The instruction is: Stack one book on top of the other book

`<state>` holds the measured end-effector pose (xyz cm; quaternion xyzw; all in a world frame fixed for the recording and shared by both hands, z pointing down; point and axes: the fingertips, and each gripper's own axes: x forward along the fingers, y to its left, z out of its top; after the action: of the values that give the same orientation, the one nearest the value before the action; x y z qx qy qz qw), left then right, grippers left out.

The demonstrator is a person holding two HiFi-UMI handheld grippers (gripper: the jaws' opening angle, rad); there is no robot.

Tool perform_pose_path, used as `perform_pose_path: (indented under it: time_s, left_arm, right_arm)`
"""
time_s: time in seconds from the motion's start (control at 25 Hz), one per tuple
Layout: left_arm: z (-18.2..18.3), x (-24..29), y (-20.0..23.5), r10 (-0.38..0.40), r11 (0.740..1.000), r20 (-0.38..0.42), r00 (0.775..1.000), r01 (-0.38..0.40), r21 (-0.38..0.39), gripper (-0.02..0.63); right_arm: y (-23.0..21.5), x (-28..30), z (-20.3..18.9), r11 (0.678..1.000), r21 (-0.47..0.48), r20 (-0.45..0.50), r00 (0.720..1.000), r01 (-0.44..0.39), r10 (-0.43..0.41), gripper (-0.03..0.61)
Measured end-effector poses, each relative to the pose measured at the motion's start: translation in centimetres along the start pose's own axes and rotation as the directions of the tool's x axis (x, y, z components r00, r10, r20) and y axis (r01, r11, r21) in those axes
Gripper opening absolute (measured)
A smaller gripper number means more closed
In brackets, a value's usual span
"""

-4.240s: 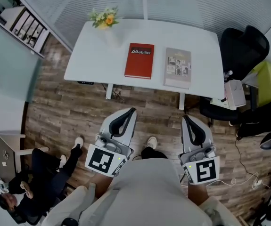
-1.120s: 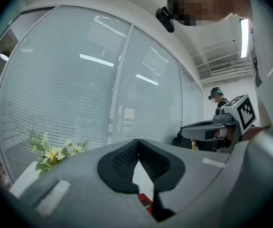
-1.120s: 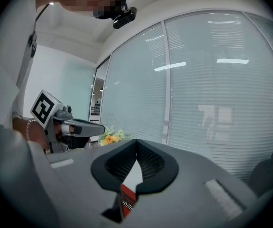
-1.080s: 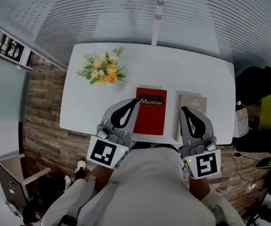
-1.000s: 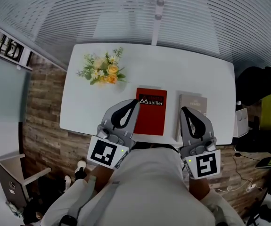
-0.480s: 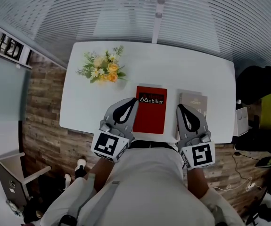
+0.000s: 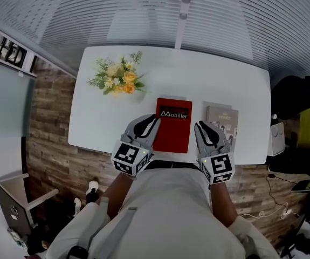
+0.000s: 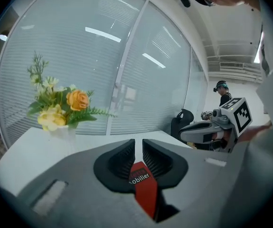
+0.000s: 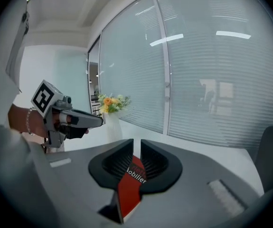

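A red book (image 7: 174, 124) lies on the white table (image 7: 225, 74), with a grey book (image 7: 225, 117) to its right. My left gripper (image 7: 155, 120) hangs at the red book's near left edge and my right gripper (image 7: 198, 126) at its near right edge, in front of the grey book. In the left gripper view the left gripper (image 8: 138, 142) has just been opening its jaws to a narrow slit; the red book (image 8: 145, 186) shows beyond it, not gripped. The right gripper (image 9: 136, 142) likewise has just been opening, with the red book (image 9: 129, 186) beyond. Nothing is held.
A vase of yellow and orange flowers (image 7: 119, 79) stands at the table's back left. A black office chair (image 7: 300, 96) is off the right end, and window blinds run behind the table. A person (image 8: 223, 93) stands far off in the left gripper view.
Both grippers have sunk toward the table and drawn in to the red book's near corners. Their jaws, shut before, now stand slightly apart.
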<state>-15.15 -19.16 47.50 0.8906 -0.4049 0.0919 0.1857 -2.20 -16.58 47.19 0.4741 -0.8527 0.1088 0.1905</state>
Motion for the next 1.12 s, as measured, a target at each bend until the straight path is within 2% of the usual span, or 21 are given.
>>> perform_pose_path:
  time_s: [0.32, 0.52, 0.64, 0.92, 1.12]
  left_arm:
    - [-5.7, 1.6, 1.5, -0.007, 0.996, -0.119, 0.993, -0.004, -0.090, 0.107]
    - [-9.6, 2.4, 2.1, -0.032, 0.986, -0.195, 0.980, -0.001, -0.168, 0.167]
    - [-11.8, 2.8, 2.5, -0.032, 0.983, -0.231, 0.972, -0.012, -0.184, 0.178]
    - [-16.0, 3.3, 3.1, -0.042, 0.971, -0.305, 0.951, -0.033, -0.236, 0.215]
    - [-18.2, 3.6, 3.3, -0.064, 0.956, -0.331, 0.941, -0.037, -0.290, 0.241]
  right_arm:
    - [-0.4, 2.5, -6.3, 0.996, 0.095, -0.114, 0.993, -0.005, 0.015, 0.084]
    - [-0.1, 3.6, -9.4, 0.990, 0.140, -0.167, 0.985, -0.011, 0.034, 0.114]
    - [0.0, 4.1, -11.1, 0.985, 0.171, -0.188, 0.981, -0.009, 0.041, 0.133]
    - [0.2, 5.2, -15.3, 0.980, 0.199, -0.265, 0.963, 0.002, 0.052, 0.170]
    - [0.4, 5.6, -17.5, 0.966, 0.258, -0.288, 0.955, 0.008, 0.069, 0.181]
